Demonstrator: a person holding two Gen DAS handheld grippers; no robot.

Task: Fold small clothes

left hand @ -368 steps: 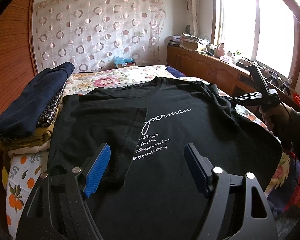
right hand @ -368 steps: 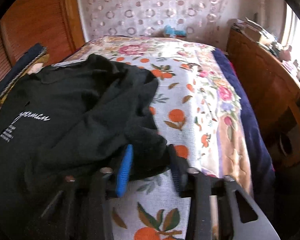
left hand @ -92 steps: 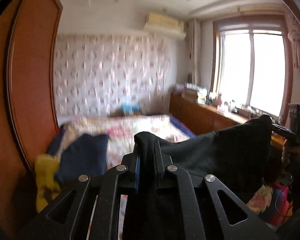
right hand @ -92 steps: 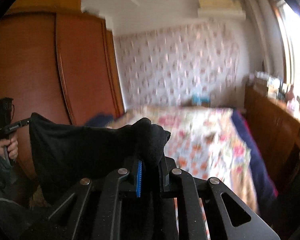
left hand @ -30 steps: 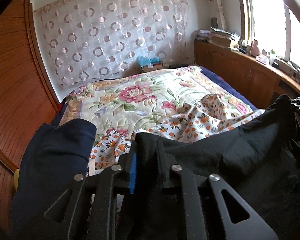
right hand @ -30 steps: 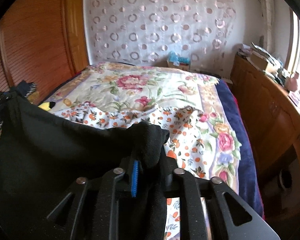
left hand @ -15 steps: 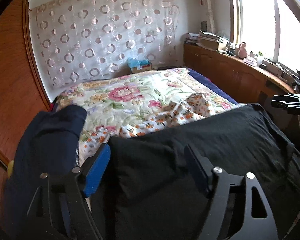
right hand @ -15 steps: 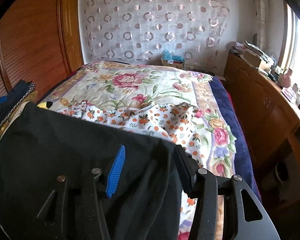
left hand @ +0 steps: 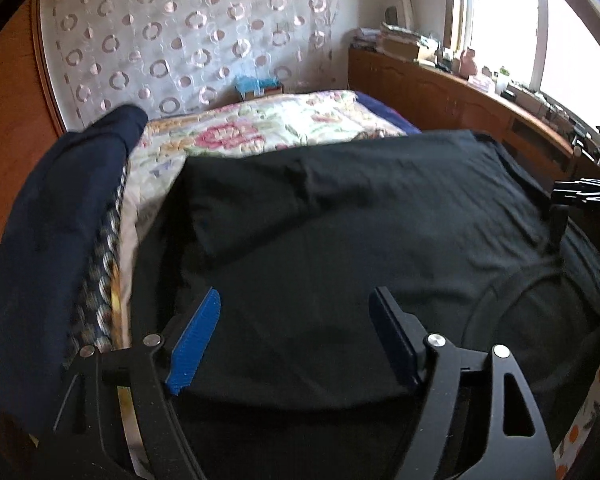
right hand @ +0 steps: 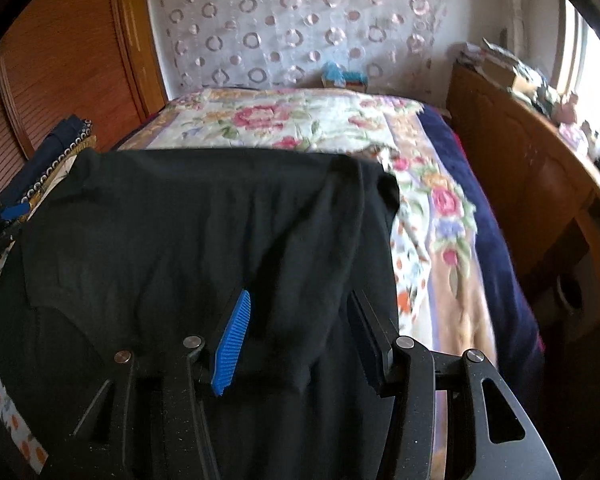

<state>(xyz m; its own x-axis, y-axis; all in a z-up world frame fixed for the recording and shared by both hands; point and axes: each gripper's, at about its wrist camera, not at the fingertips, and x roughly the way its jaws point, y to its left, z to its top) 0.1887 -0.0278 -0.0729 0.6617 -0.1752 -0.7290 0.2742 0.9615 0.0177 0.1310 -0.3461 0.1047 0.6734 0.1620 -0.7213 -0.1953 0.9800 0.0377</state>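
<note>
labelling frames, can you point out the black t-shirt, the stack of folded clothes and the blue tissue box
black t-shirt (left hand: 360, 232): left wrist view, middle of the folded cloth.
stack of folded clothes (left hand: 60, 216): left wrist view, navy top garment.
blue tissue box (right hand: 342, 76): right wrist view, box top.

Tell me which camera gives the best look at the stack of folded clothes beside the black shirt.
The left wrist view: the stack of folded clothes fills its left side, navy piece on top, patterned layers below. The right wrist view shows only a small end of it at the left edge.
</note>
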